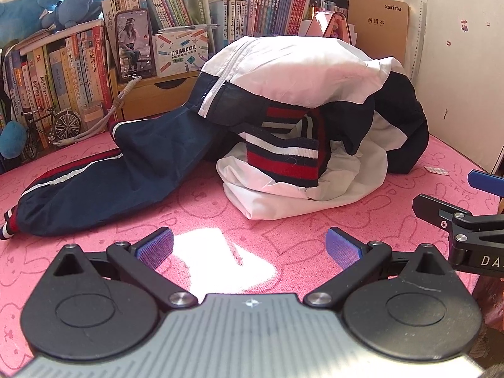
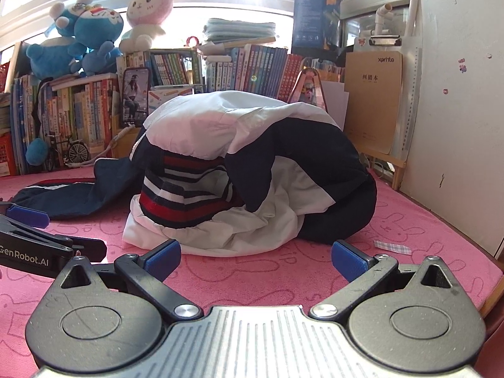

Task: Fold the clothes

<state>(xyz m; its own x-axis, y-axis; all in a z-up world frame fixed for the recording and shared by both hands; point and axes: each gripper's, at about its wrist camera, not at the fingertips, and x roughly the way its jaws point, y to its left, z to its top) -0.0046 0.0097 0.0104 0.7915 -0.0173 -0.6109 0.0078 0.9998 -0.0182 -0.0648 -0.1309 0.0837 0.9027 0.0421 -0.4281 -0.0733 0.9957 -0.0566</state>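
A navy and white jacket (image 1: 299,72) (image 2: 252,132) lies in a crumpled heap on the pink mat (image 1: 195,211) (image 2: 283,267), its red, white and navy striped hem (image 1: 283,157) (image 2: 186,201) showing at the front. One navy sleeve (image 1: 94,176) (image 2: 72,195) stretches out to the left. My left gripper (image 1: 249,247) stands open just short of the heap, nothing between its blue pads. My right gripper (image 2: 255,260) is open too, close to the jacket's white lower edge. Each gripper shows at the side of the other's view: the right gripper (image 1: 466,201) and the left gripper (image 2: 47,230).
Rows of books (image 1: 63,72) (image 2: 261,69), a phone (image 1: 134,45), a wooden drawer box (image 1: 157,94) and plush toys (image 2: 94,31) line the back. A white wall (image 2: 456,110) bounds the right side, with a brown clipboard (image 2: 373,100) leaning near it. A small paper scrap (image 2: 393,247) lies on the mat.
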